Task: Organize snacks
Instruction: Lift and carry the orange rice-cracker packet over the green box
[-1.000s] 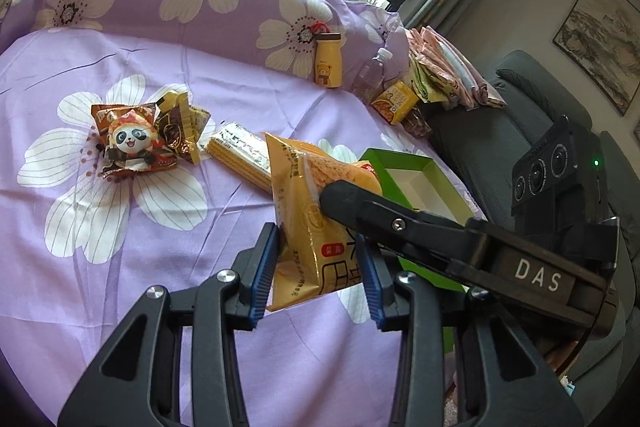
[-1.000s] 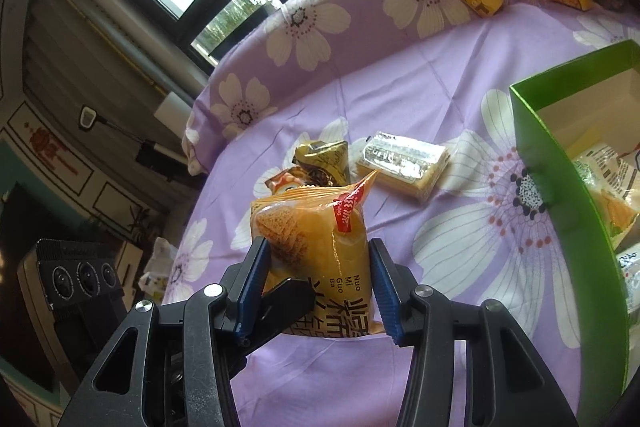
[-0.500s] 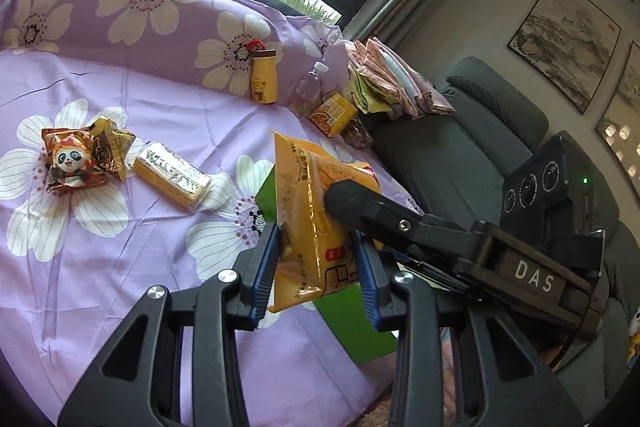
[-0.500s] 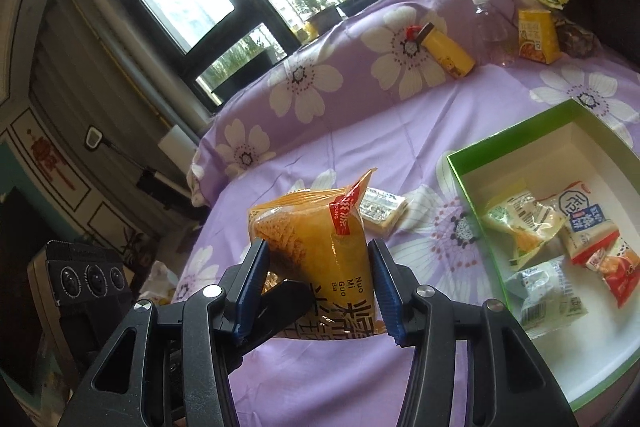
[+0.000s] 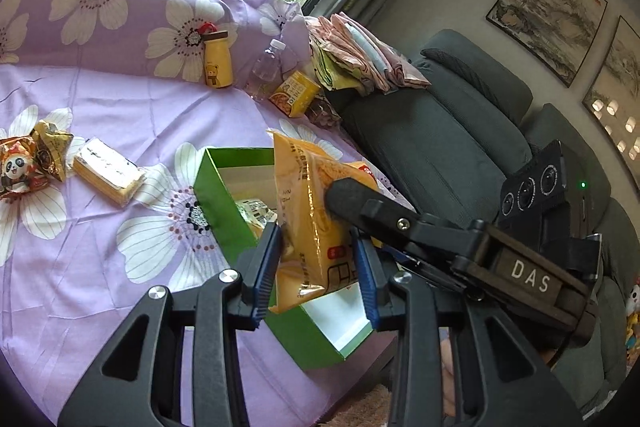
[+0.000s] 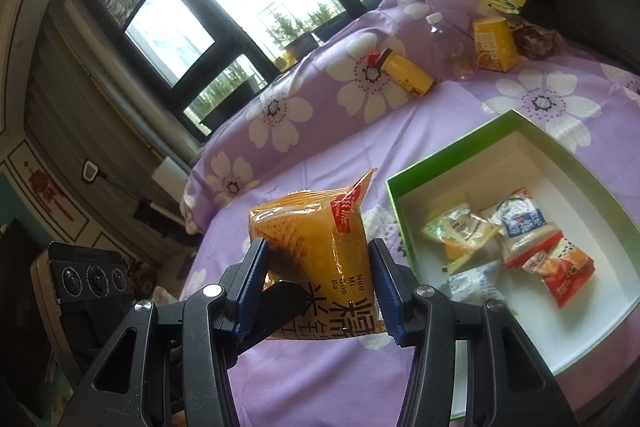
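Note:
An orange snack bag (image 5: pixel 316 219) is held in the air by both grippers at once. In the left wrist view my left gripper (image 5: pixel 318 267) is shut on its lower part, and a black finger of the right gripper (image 5: pixel 360 199) presses its right side. In the right wrist view my right gripper (image 6: pixel 318 287) is shut on the same orange bag (image 6: pixel 320 247). The bag hangs over the near left edge of the green box (image 5: pixel 224 211). That green box (image 6: pixel 440 155) lies open on the purple flowered cloth, with several small snack packets (image 6: pixel 516 247) inside.
Left on the cloth lie a panda packet (image 5: pixel 16 167), a golden packet (image 5: pixel 52 151) and a yellow wafer pack (image 5: pixel 106 171). At the back stand a yellow bottle (image 5: pixel 218 59), a water bottle (image 5: pixel 266 67) and a yellow carton (image 5: pixel 294 95). Folded cloths (image 5: pixel 360 55) rest on a grey sofa (image 5: pixel 440 131).
Both grippers have carried the orange bag up and to the right, from over the cloth to over the green box. The box's inside has come fully into the right wrist view.

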Available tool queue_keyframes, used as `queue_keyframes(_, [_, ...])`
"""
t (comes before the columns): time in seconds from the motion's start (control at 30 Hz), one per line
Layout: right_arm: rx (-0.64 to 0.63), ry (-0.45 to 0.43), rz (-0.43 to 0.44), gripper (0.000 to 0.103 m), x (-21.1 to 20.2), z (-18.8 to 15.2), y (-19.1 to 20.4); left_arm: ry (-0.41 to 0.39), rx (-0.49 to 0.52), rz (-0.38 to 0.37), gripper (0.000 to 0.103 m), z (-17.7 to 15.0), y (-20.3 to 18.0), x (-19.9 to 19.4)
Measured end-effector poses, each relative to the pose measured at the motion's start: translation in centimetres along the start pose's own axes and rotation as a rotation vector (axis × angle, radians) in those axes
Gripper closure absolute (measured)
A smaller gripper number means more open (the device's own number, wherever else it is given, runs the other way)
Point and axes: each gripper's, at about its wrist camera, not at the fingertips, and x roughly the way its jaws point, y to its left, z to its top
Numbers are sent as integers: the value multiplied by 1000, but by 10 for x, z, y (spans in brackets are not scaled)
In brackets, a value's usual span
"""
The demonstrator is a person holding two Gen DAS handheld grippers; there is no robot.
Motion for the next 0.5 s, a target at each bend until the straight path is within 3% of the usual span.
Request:
queue_keyframes(0.17, [79,-25,-53,50,-12,3,-27,38,-3,-18,69,-3,-14,26])
queue_keyframes(0.5, [174,4,-97,50,-12,6,-70,121,-49,-33,69,-8,-18,65])
